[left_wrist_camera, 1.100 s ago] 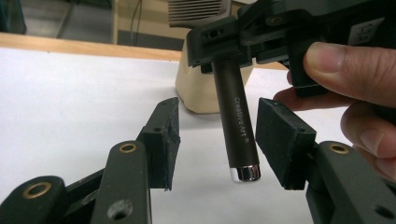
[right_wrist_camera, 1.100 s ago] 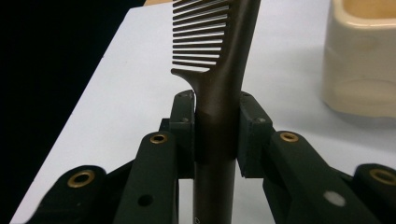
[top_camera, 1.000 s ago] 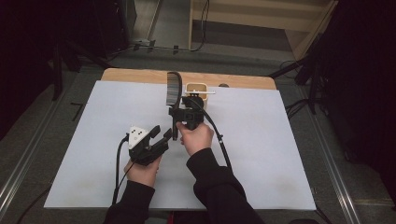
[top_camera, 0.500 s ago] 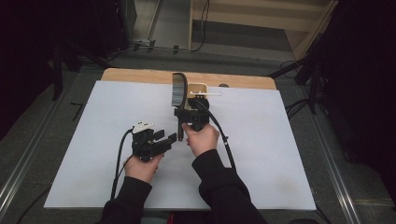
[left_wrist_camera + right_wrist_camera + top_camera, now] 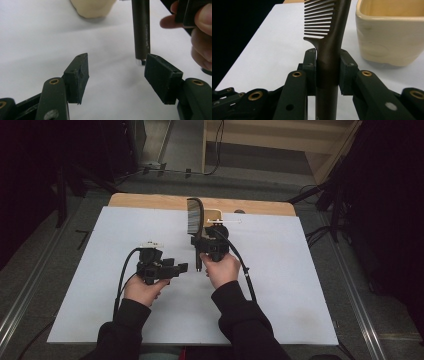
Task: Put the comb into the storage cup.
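A dark brown comb [image 5: 194, 217] stands upright, teeth at the top, with my right gripper [image 5: 204, 244] shut on its handle. In the right gripper view both pads clamp the comb [image 5: 329, 32] just below the teeth, around my right gripper [image 5: 328, 67]. My left gripper [image 5: 181, 267] points right toward the handle's lower end. Its jaws have just been opening, and my left gripper [image 5: 116, 67] holds nothing. The comb handle [image 5: 141, 30] ends just beside the right pad [image 5: 160, 75], untouched by it.
A cream ceramic cup [image 5: 215, 215] stands behind the comb near the table's back edge, with a thin white stick [image 5: 225, 221] lying across it. A white sheet [image 5: 300, 285] covers the table, and a wooden strip [image 5: 150, 200] shows at the back.
The left gripper's jaws have spread wider and the left hand has shifted slightly left and back from the comb handle. The comb has gone from tilted to upright in the right gripper.
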